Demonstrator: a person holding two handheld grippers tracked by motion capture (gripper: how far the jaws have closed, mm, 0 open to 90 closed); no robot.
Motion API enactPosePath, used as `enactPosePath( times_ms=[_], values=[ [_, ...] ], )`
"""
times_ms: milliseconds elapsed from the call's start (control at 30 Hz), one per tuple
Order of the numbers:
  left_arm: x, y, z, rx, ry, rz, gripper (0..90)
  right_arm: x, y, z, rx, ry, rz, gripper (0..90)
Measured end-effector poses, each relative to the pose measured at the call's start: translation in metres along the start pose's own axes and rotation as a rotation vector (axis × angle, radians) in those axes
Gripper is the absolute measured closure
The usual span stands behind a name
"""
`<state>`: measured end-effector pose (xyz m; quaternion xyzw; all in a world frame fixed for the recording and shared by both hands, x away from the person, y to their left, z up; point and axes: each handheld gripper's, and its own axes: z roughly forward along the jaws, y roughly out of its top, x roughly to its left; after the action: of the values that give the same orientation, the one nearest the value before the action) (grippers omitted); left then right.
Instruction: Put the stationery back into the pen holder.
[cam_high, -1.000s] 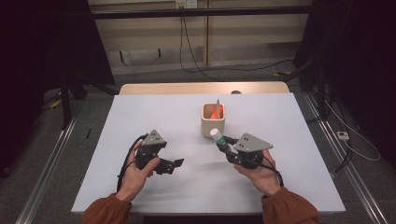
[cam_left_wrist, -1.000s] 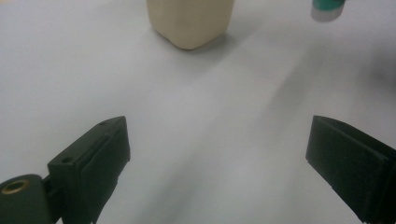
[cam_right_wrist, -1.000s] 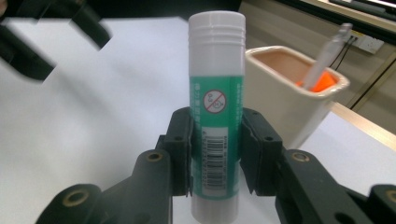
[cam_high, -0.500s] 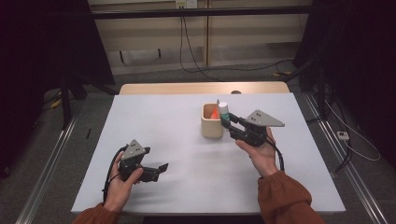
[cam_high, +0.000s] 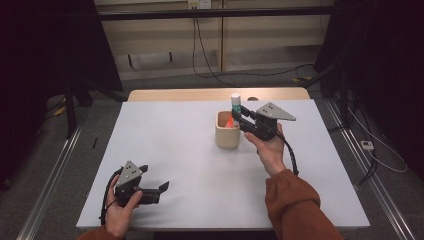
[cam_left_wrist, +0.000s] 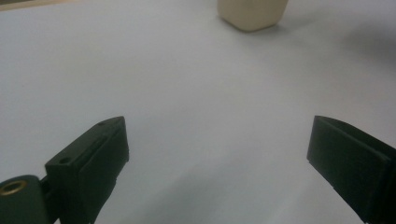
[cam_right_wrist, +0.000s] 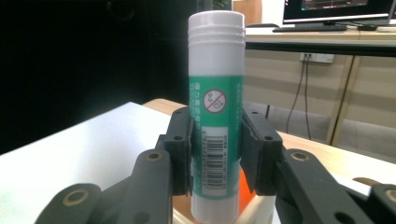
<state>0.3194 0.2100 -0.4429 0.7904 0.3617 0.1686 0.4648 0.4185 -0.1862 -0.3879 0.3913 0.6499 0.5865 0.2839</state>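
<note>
Glue stick (cam_right_wrist: 216, 107) upright above beige cup (cam_high: 227, 131), clamped at mid-barrel by right gripper (cam_right_wrist: 215, 154). Judged light, rigid, smooth plastic, prone to slip; grip on labelled barrel below cap suits. Left gripper (cam_left_wrist: 219, 158) jaws wide apart, empty, over table (cam_high: 180, 135).

Your cup (cam_high: 227, 135) stands on the table (cam_high: 175, 135), right of centre toward the far side. Your right tongs (cam_high: 237, 116) sit just over its far right rim, holding the glue stick (cam_high: 235, 106) upright above the cup's opening. Your left tongs (cam_high: 161, 188) lie well apart, low over the table's near left corner.
</note>
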Motion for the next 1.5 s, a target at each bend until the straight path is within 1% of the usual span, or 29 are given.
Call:
enactPosePath(
  times_ms=[33,100,133,200,267,333,367,433,467,533,700,767,833,900,967,1033,1233,1333,1367,1433,1467,1500],
  values=[
    [0.000,0.001,0.000,-0.006,-0.004,0.000,5.5,-0.001,-0.002,0.003,0.003,-0.007,0.002,67.3],
    [0.000,0.001,-0.001,-0.013,0.012,0.004,5.5,-0.002,-0.006,0.006,0.004,-0.014,0.010,67.3],
    [0.000,0.001,0.000,-0.010,0.014,-0.004,5.5,-0.003,-0.008,0.008,0.006,-0.016,0.018,67.3],
    [0.000,0.000,0.001,-0.003,0.013,-0.009,5.5,-0.005,-0.012,0.011,0.004,-0.015,0.015,67.3],
    [0.000,-0.001,0.002,0.012,0.013,0.000,5.5,-0.005,-0.014,0.015,0.005,-0.004,0.010,67.3],
    [0.000,-0.002,0.005,0.043,0.000,-0.008,5.5,-0.003,-0.016,0.017,0.010,0.003,0.003,67.3],
    [0.000,-0.002,0.005,0.042,-0.002,-0.011,5.4,-0.003,-0.017,0.017,0.023,0.002,-0.009,67.2],
    [0.000,-0.001,0.004,0.038,-0.001,0.000,5.5,-0.004,-0.020,0.018,0.032,0.001,-0.013,67.2],
    [0.000,-0.001,0.004,0.036,-0.001,-0.008,5.5,-0.005,-0.021,0.019,0.030,0.002,-0.006,67.2],
    [0.000,-0.001,0.004,0.032,-0.003,-0.014,5.5,-0.004,-0.024,0.018,0.037,0.003,-0.006,67.0],
    [0.000,-0.001,0.003,0.032,0.002,-0.014,5.5,-0.003,-0.030,0.017,0.056,-0.007,-0.017,66.1],
    [0.000,-0.001,0.003,0.030,-0.005,-0.017,5.5,-0.004,-0.030,0.016,0.066,-0.018,-0.023,63.3],
    [0.000,-0.001,0.003,0.028,0.001,-0.015,5.5,-0.005,-0.029,0.015,0.065,-0.021,-0.014,57.2],
    [0.001,-0.001,0.003,0.030,0.001,-0.016,5.5,-0.004,-0.027,0.013,0.063,-0.016,-0.020,56.5],
    [0.001,-0.001,0.003,0.029,-0.001,-0.021,5.5,-0.003,-0.026,0.012,0.062,-0.015,-0.027,50.8],
    [0.001,-0.001,0.003,0.028,0.000,-0.022,5.5,-0.003,-0.025,0.011,0.060,-0.017,-0.019,45.2],
    [0.002,0.000,0.003,0.025,-0.002,-0.024,5.5,-0.001,-0.019,0.005,0.061,-0.005,-0.036,38.1],
    [0.002,0.000,0.002,0.023,-0.002,-0.022,5.5,-0.001,-0.017,0.003,0.074,-0.006,-0.043,32.0],
    [0.002,0.000,0.002,0.023,-0.005,-0.023,5.5,-0.001,-0.017,0.002,0.082,-0.003,-0.042,29.3],
    [0.002,0.000,0.002,0.026,-0.007,-0.025,5.6,-0.001,-0.017,-0.001,0.103,0.009,-0.046,27.5],
    [0.002,0.000,0.002,0.024,-0.008,-0.024,5.6,-0.001,-0.016,-0.003,0.112,0.015,-0.051,24.7],
    [0.002,0.000,0.002,0.026,-0.007,-0.025,5.6,0.000,-0.016,-0.005,0.120,0.019,-0.046,22.0]
  ],
)
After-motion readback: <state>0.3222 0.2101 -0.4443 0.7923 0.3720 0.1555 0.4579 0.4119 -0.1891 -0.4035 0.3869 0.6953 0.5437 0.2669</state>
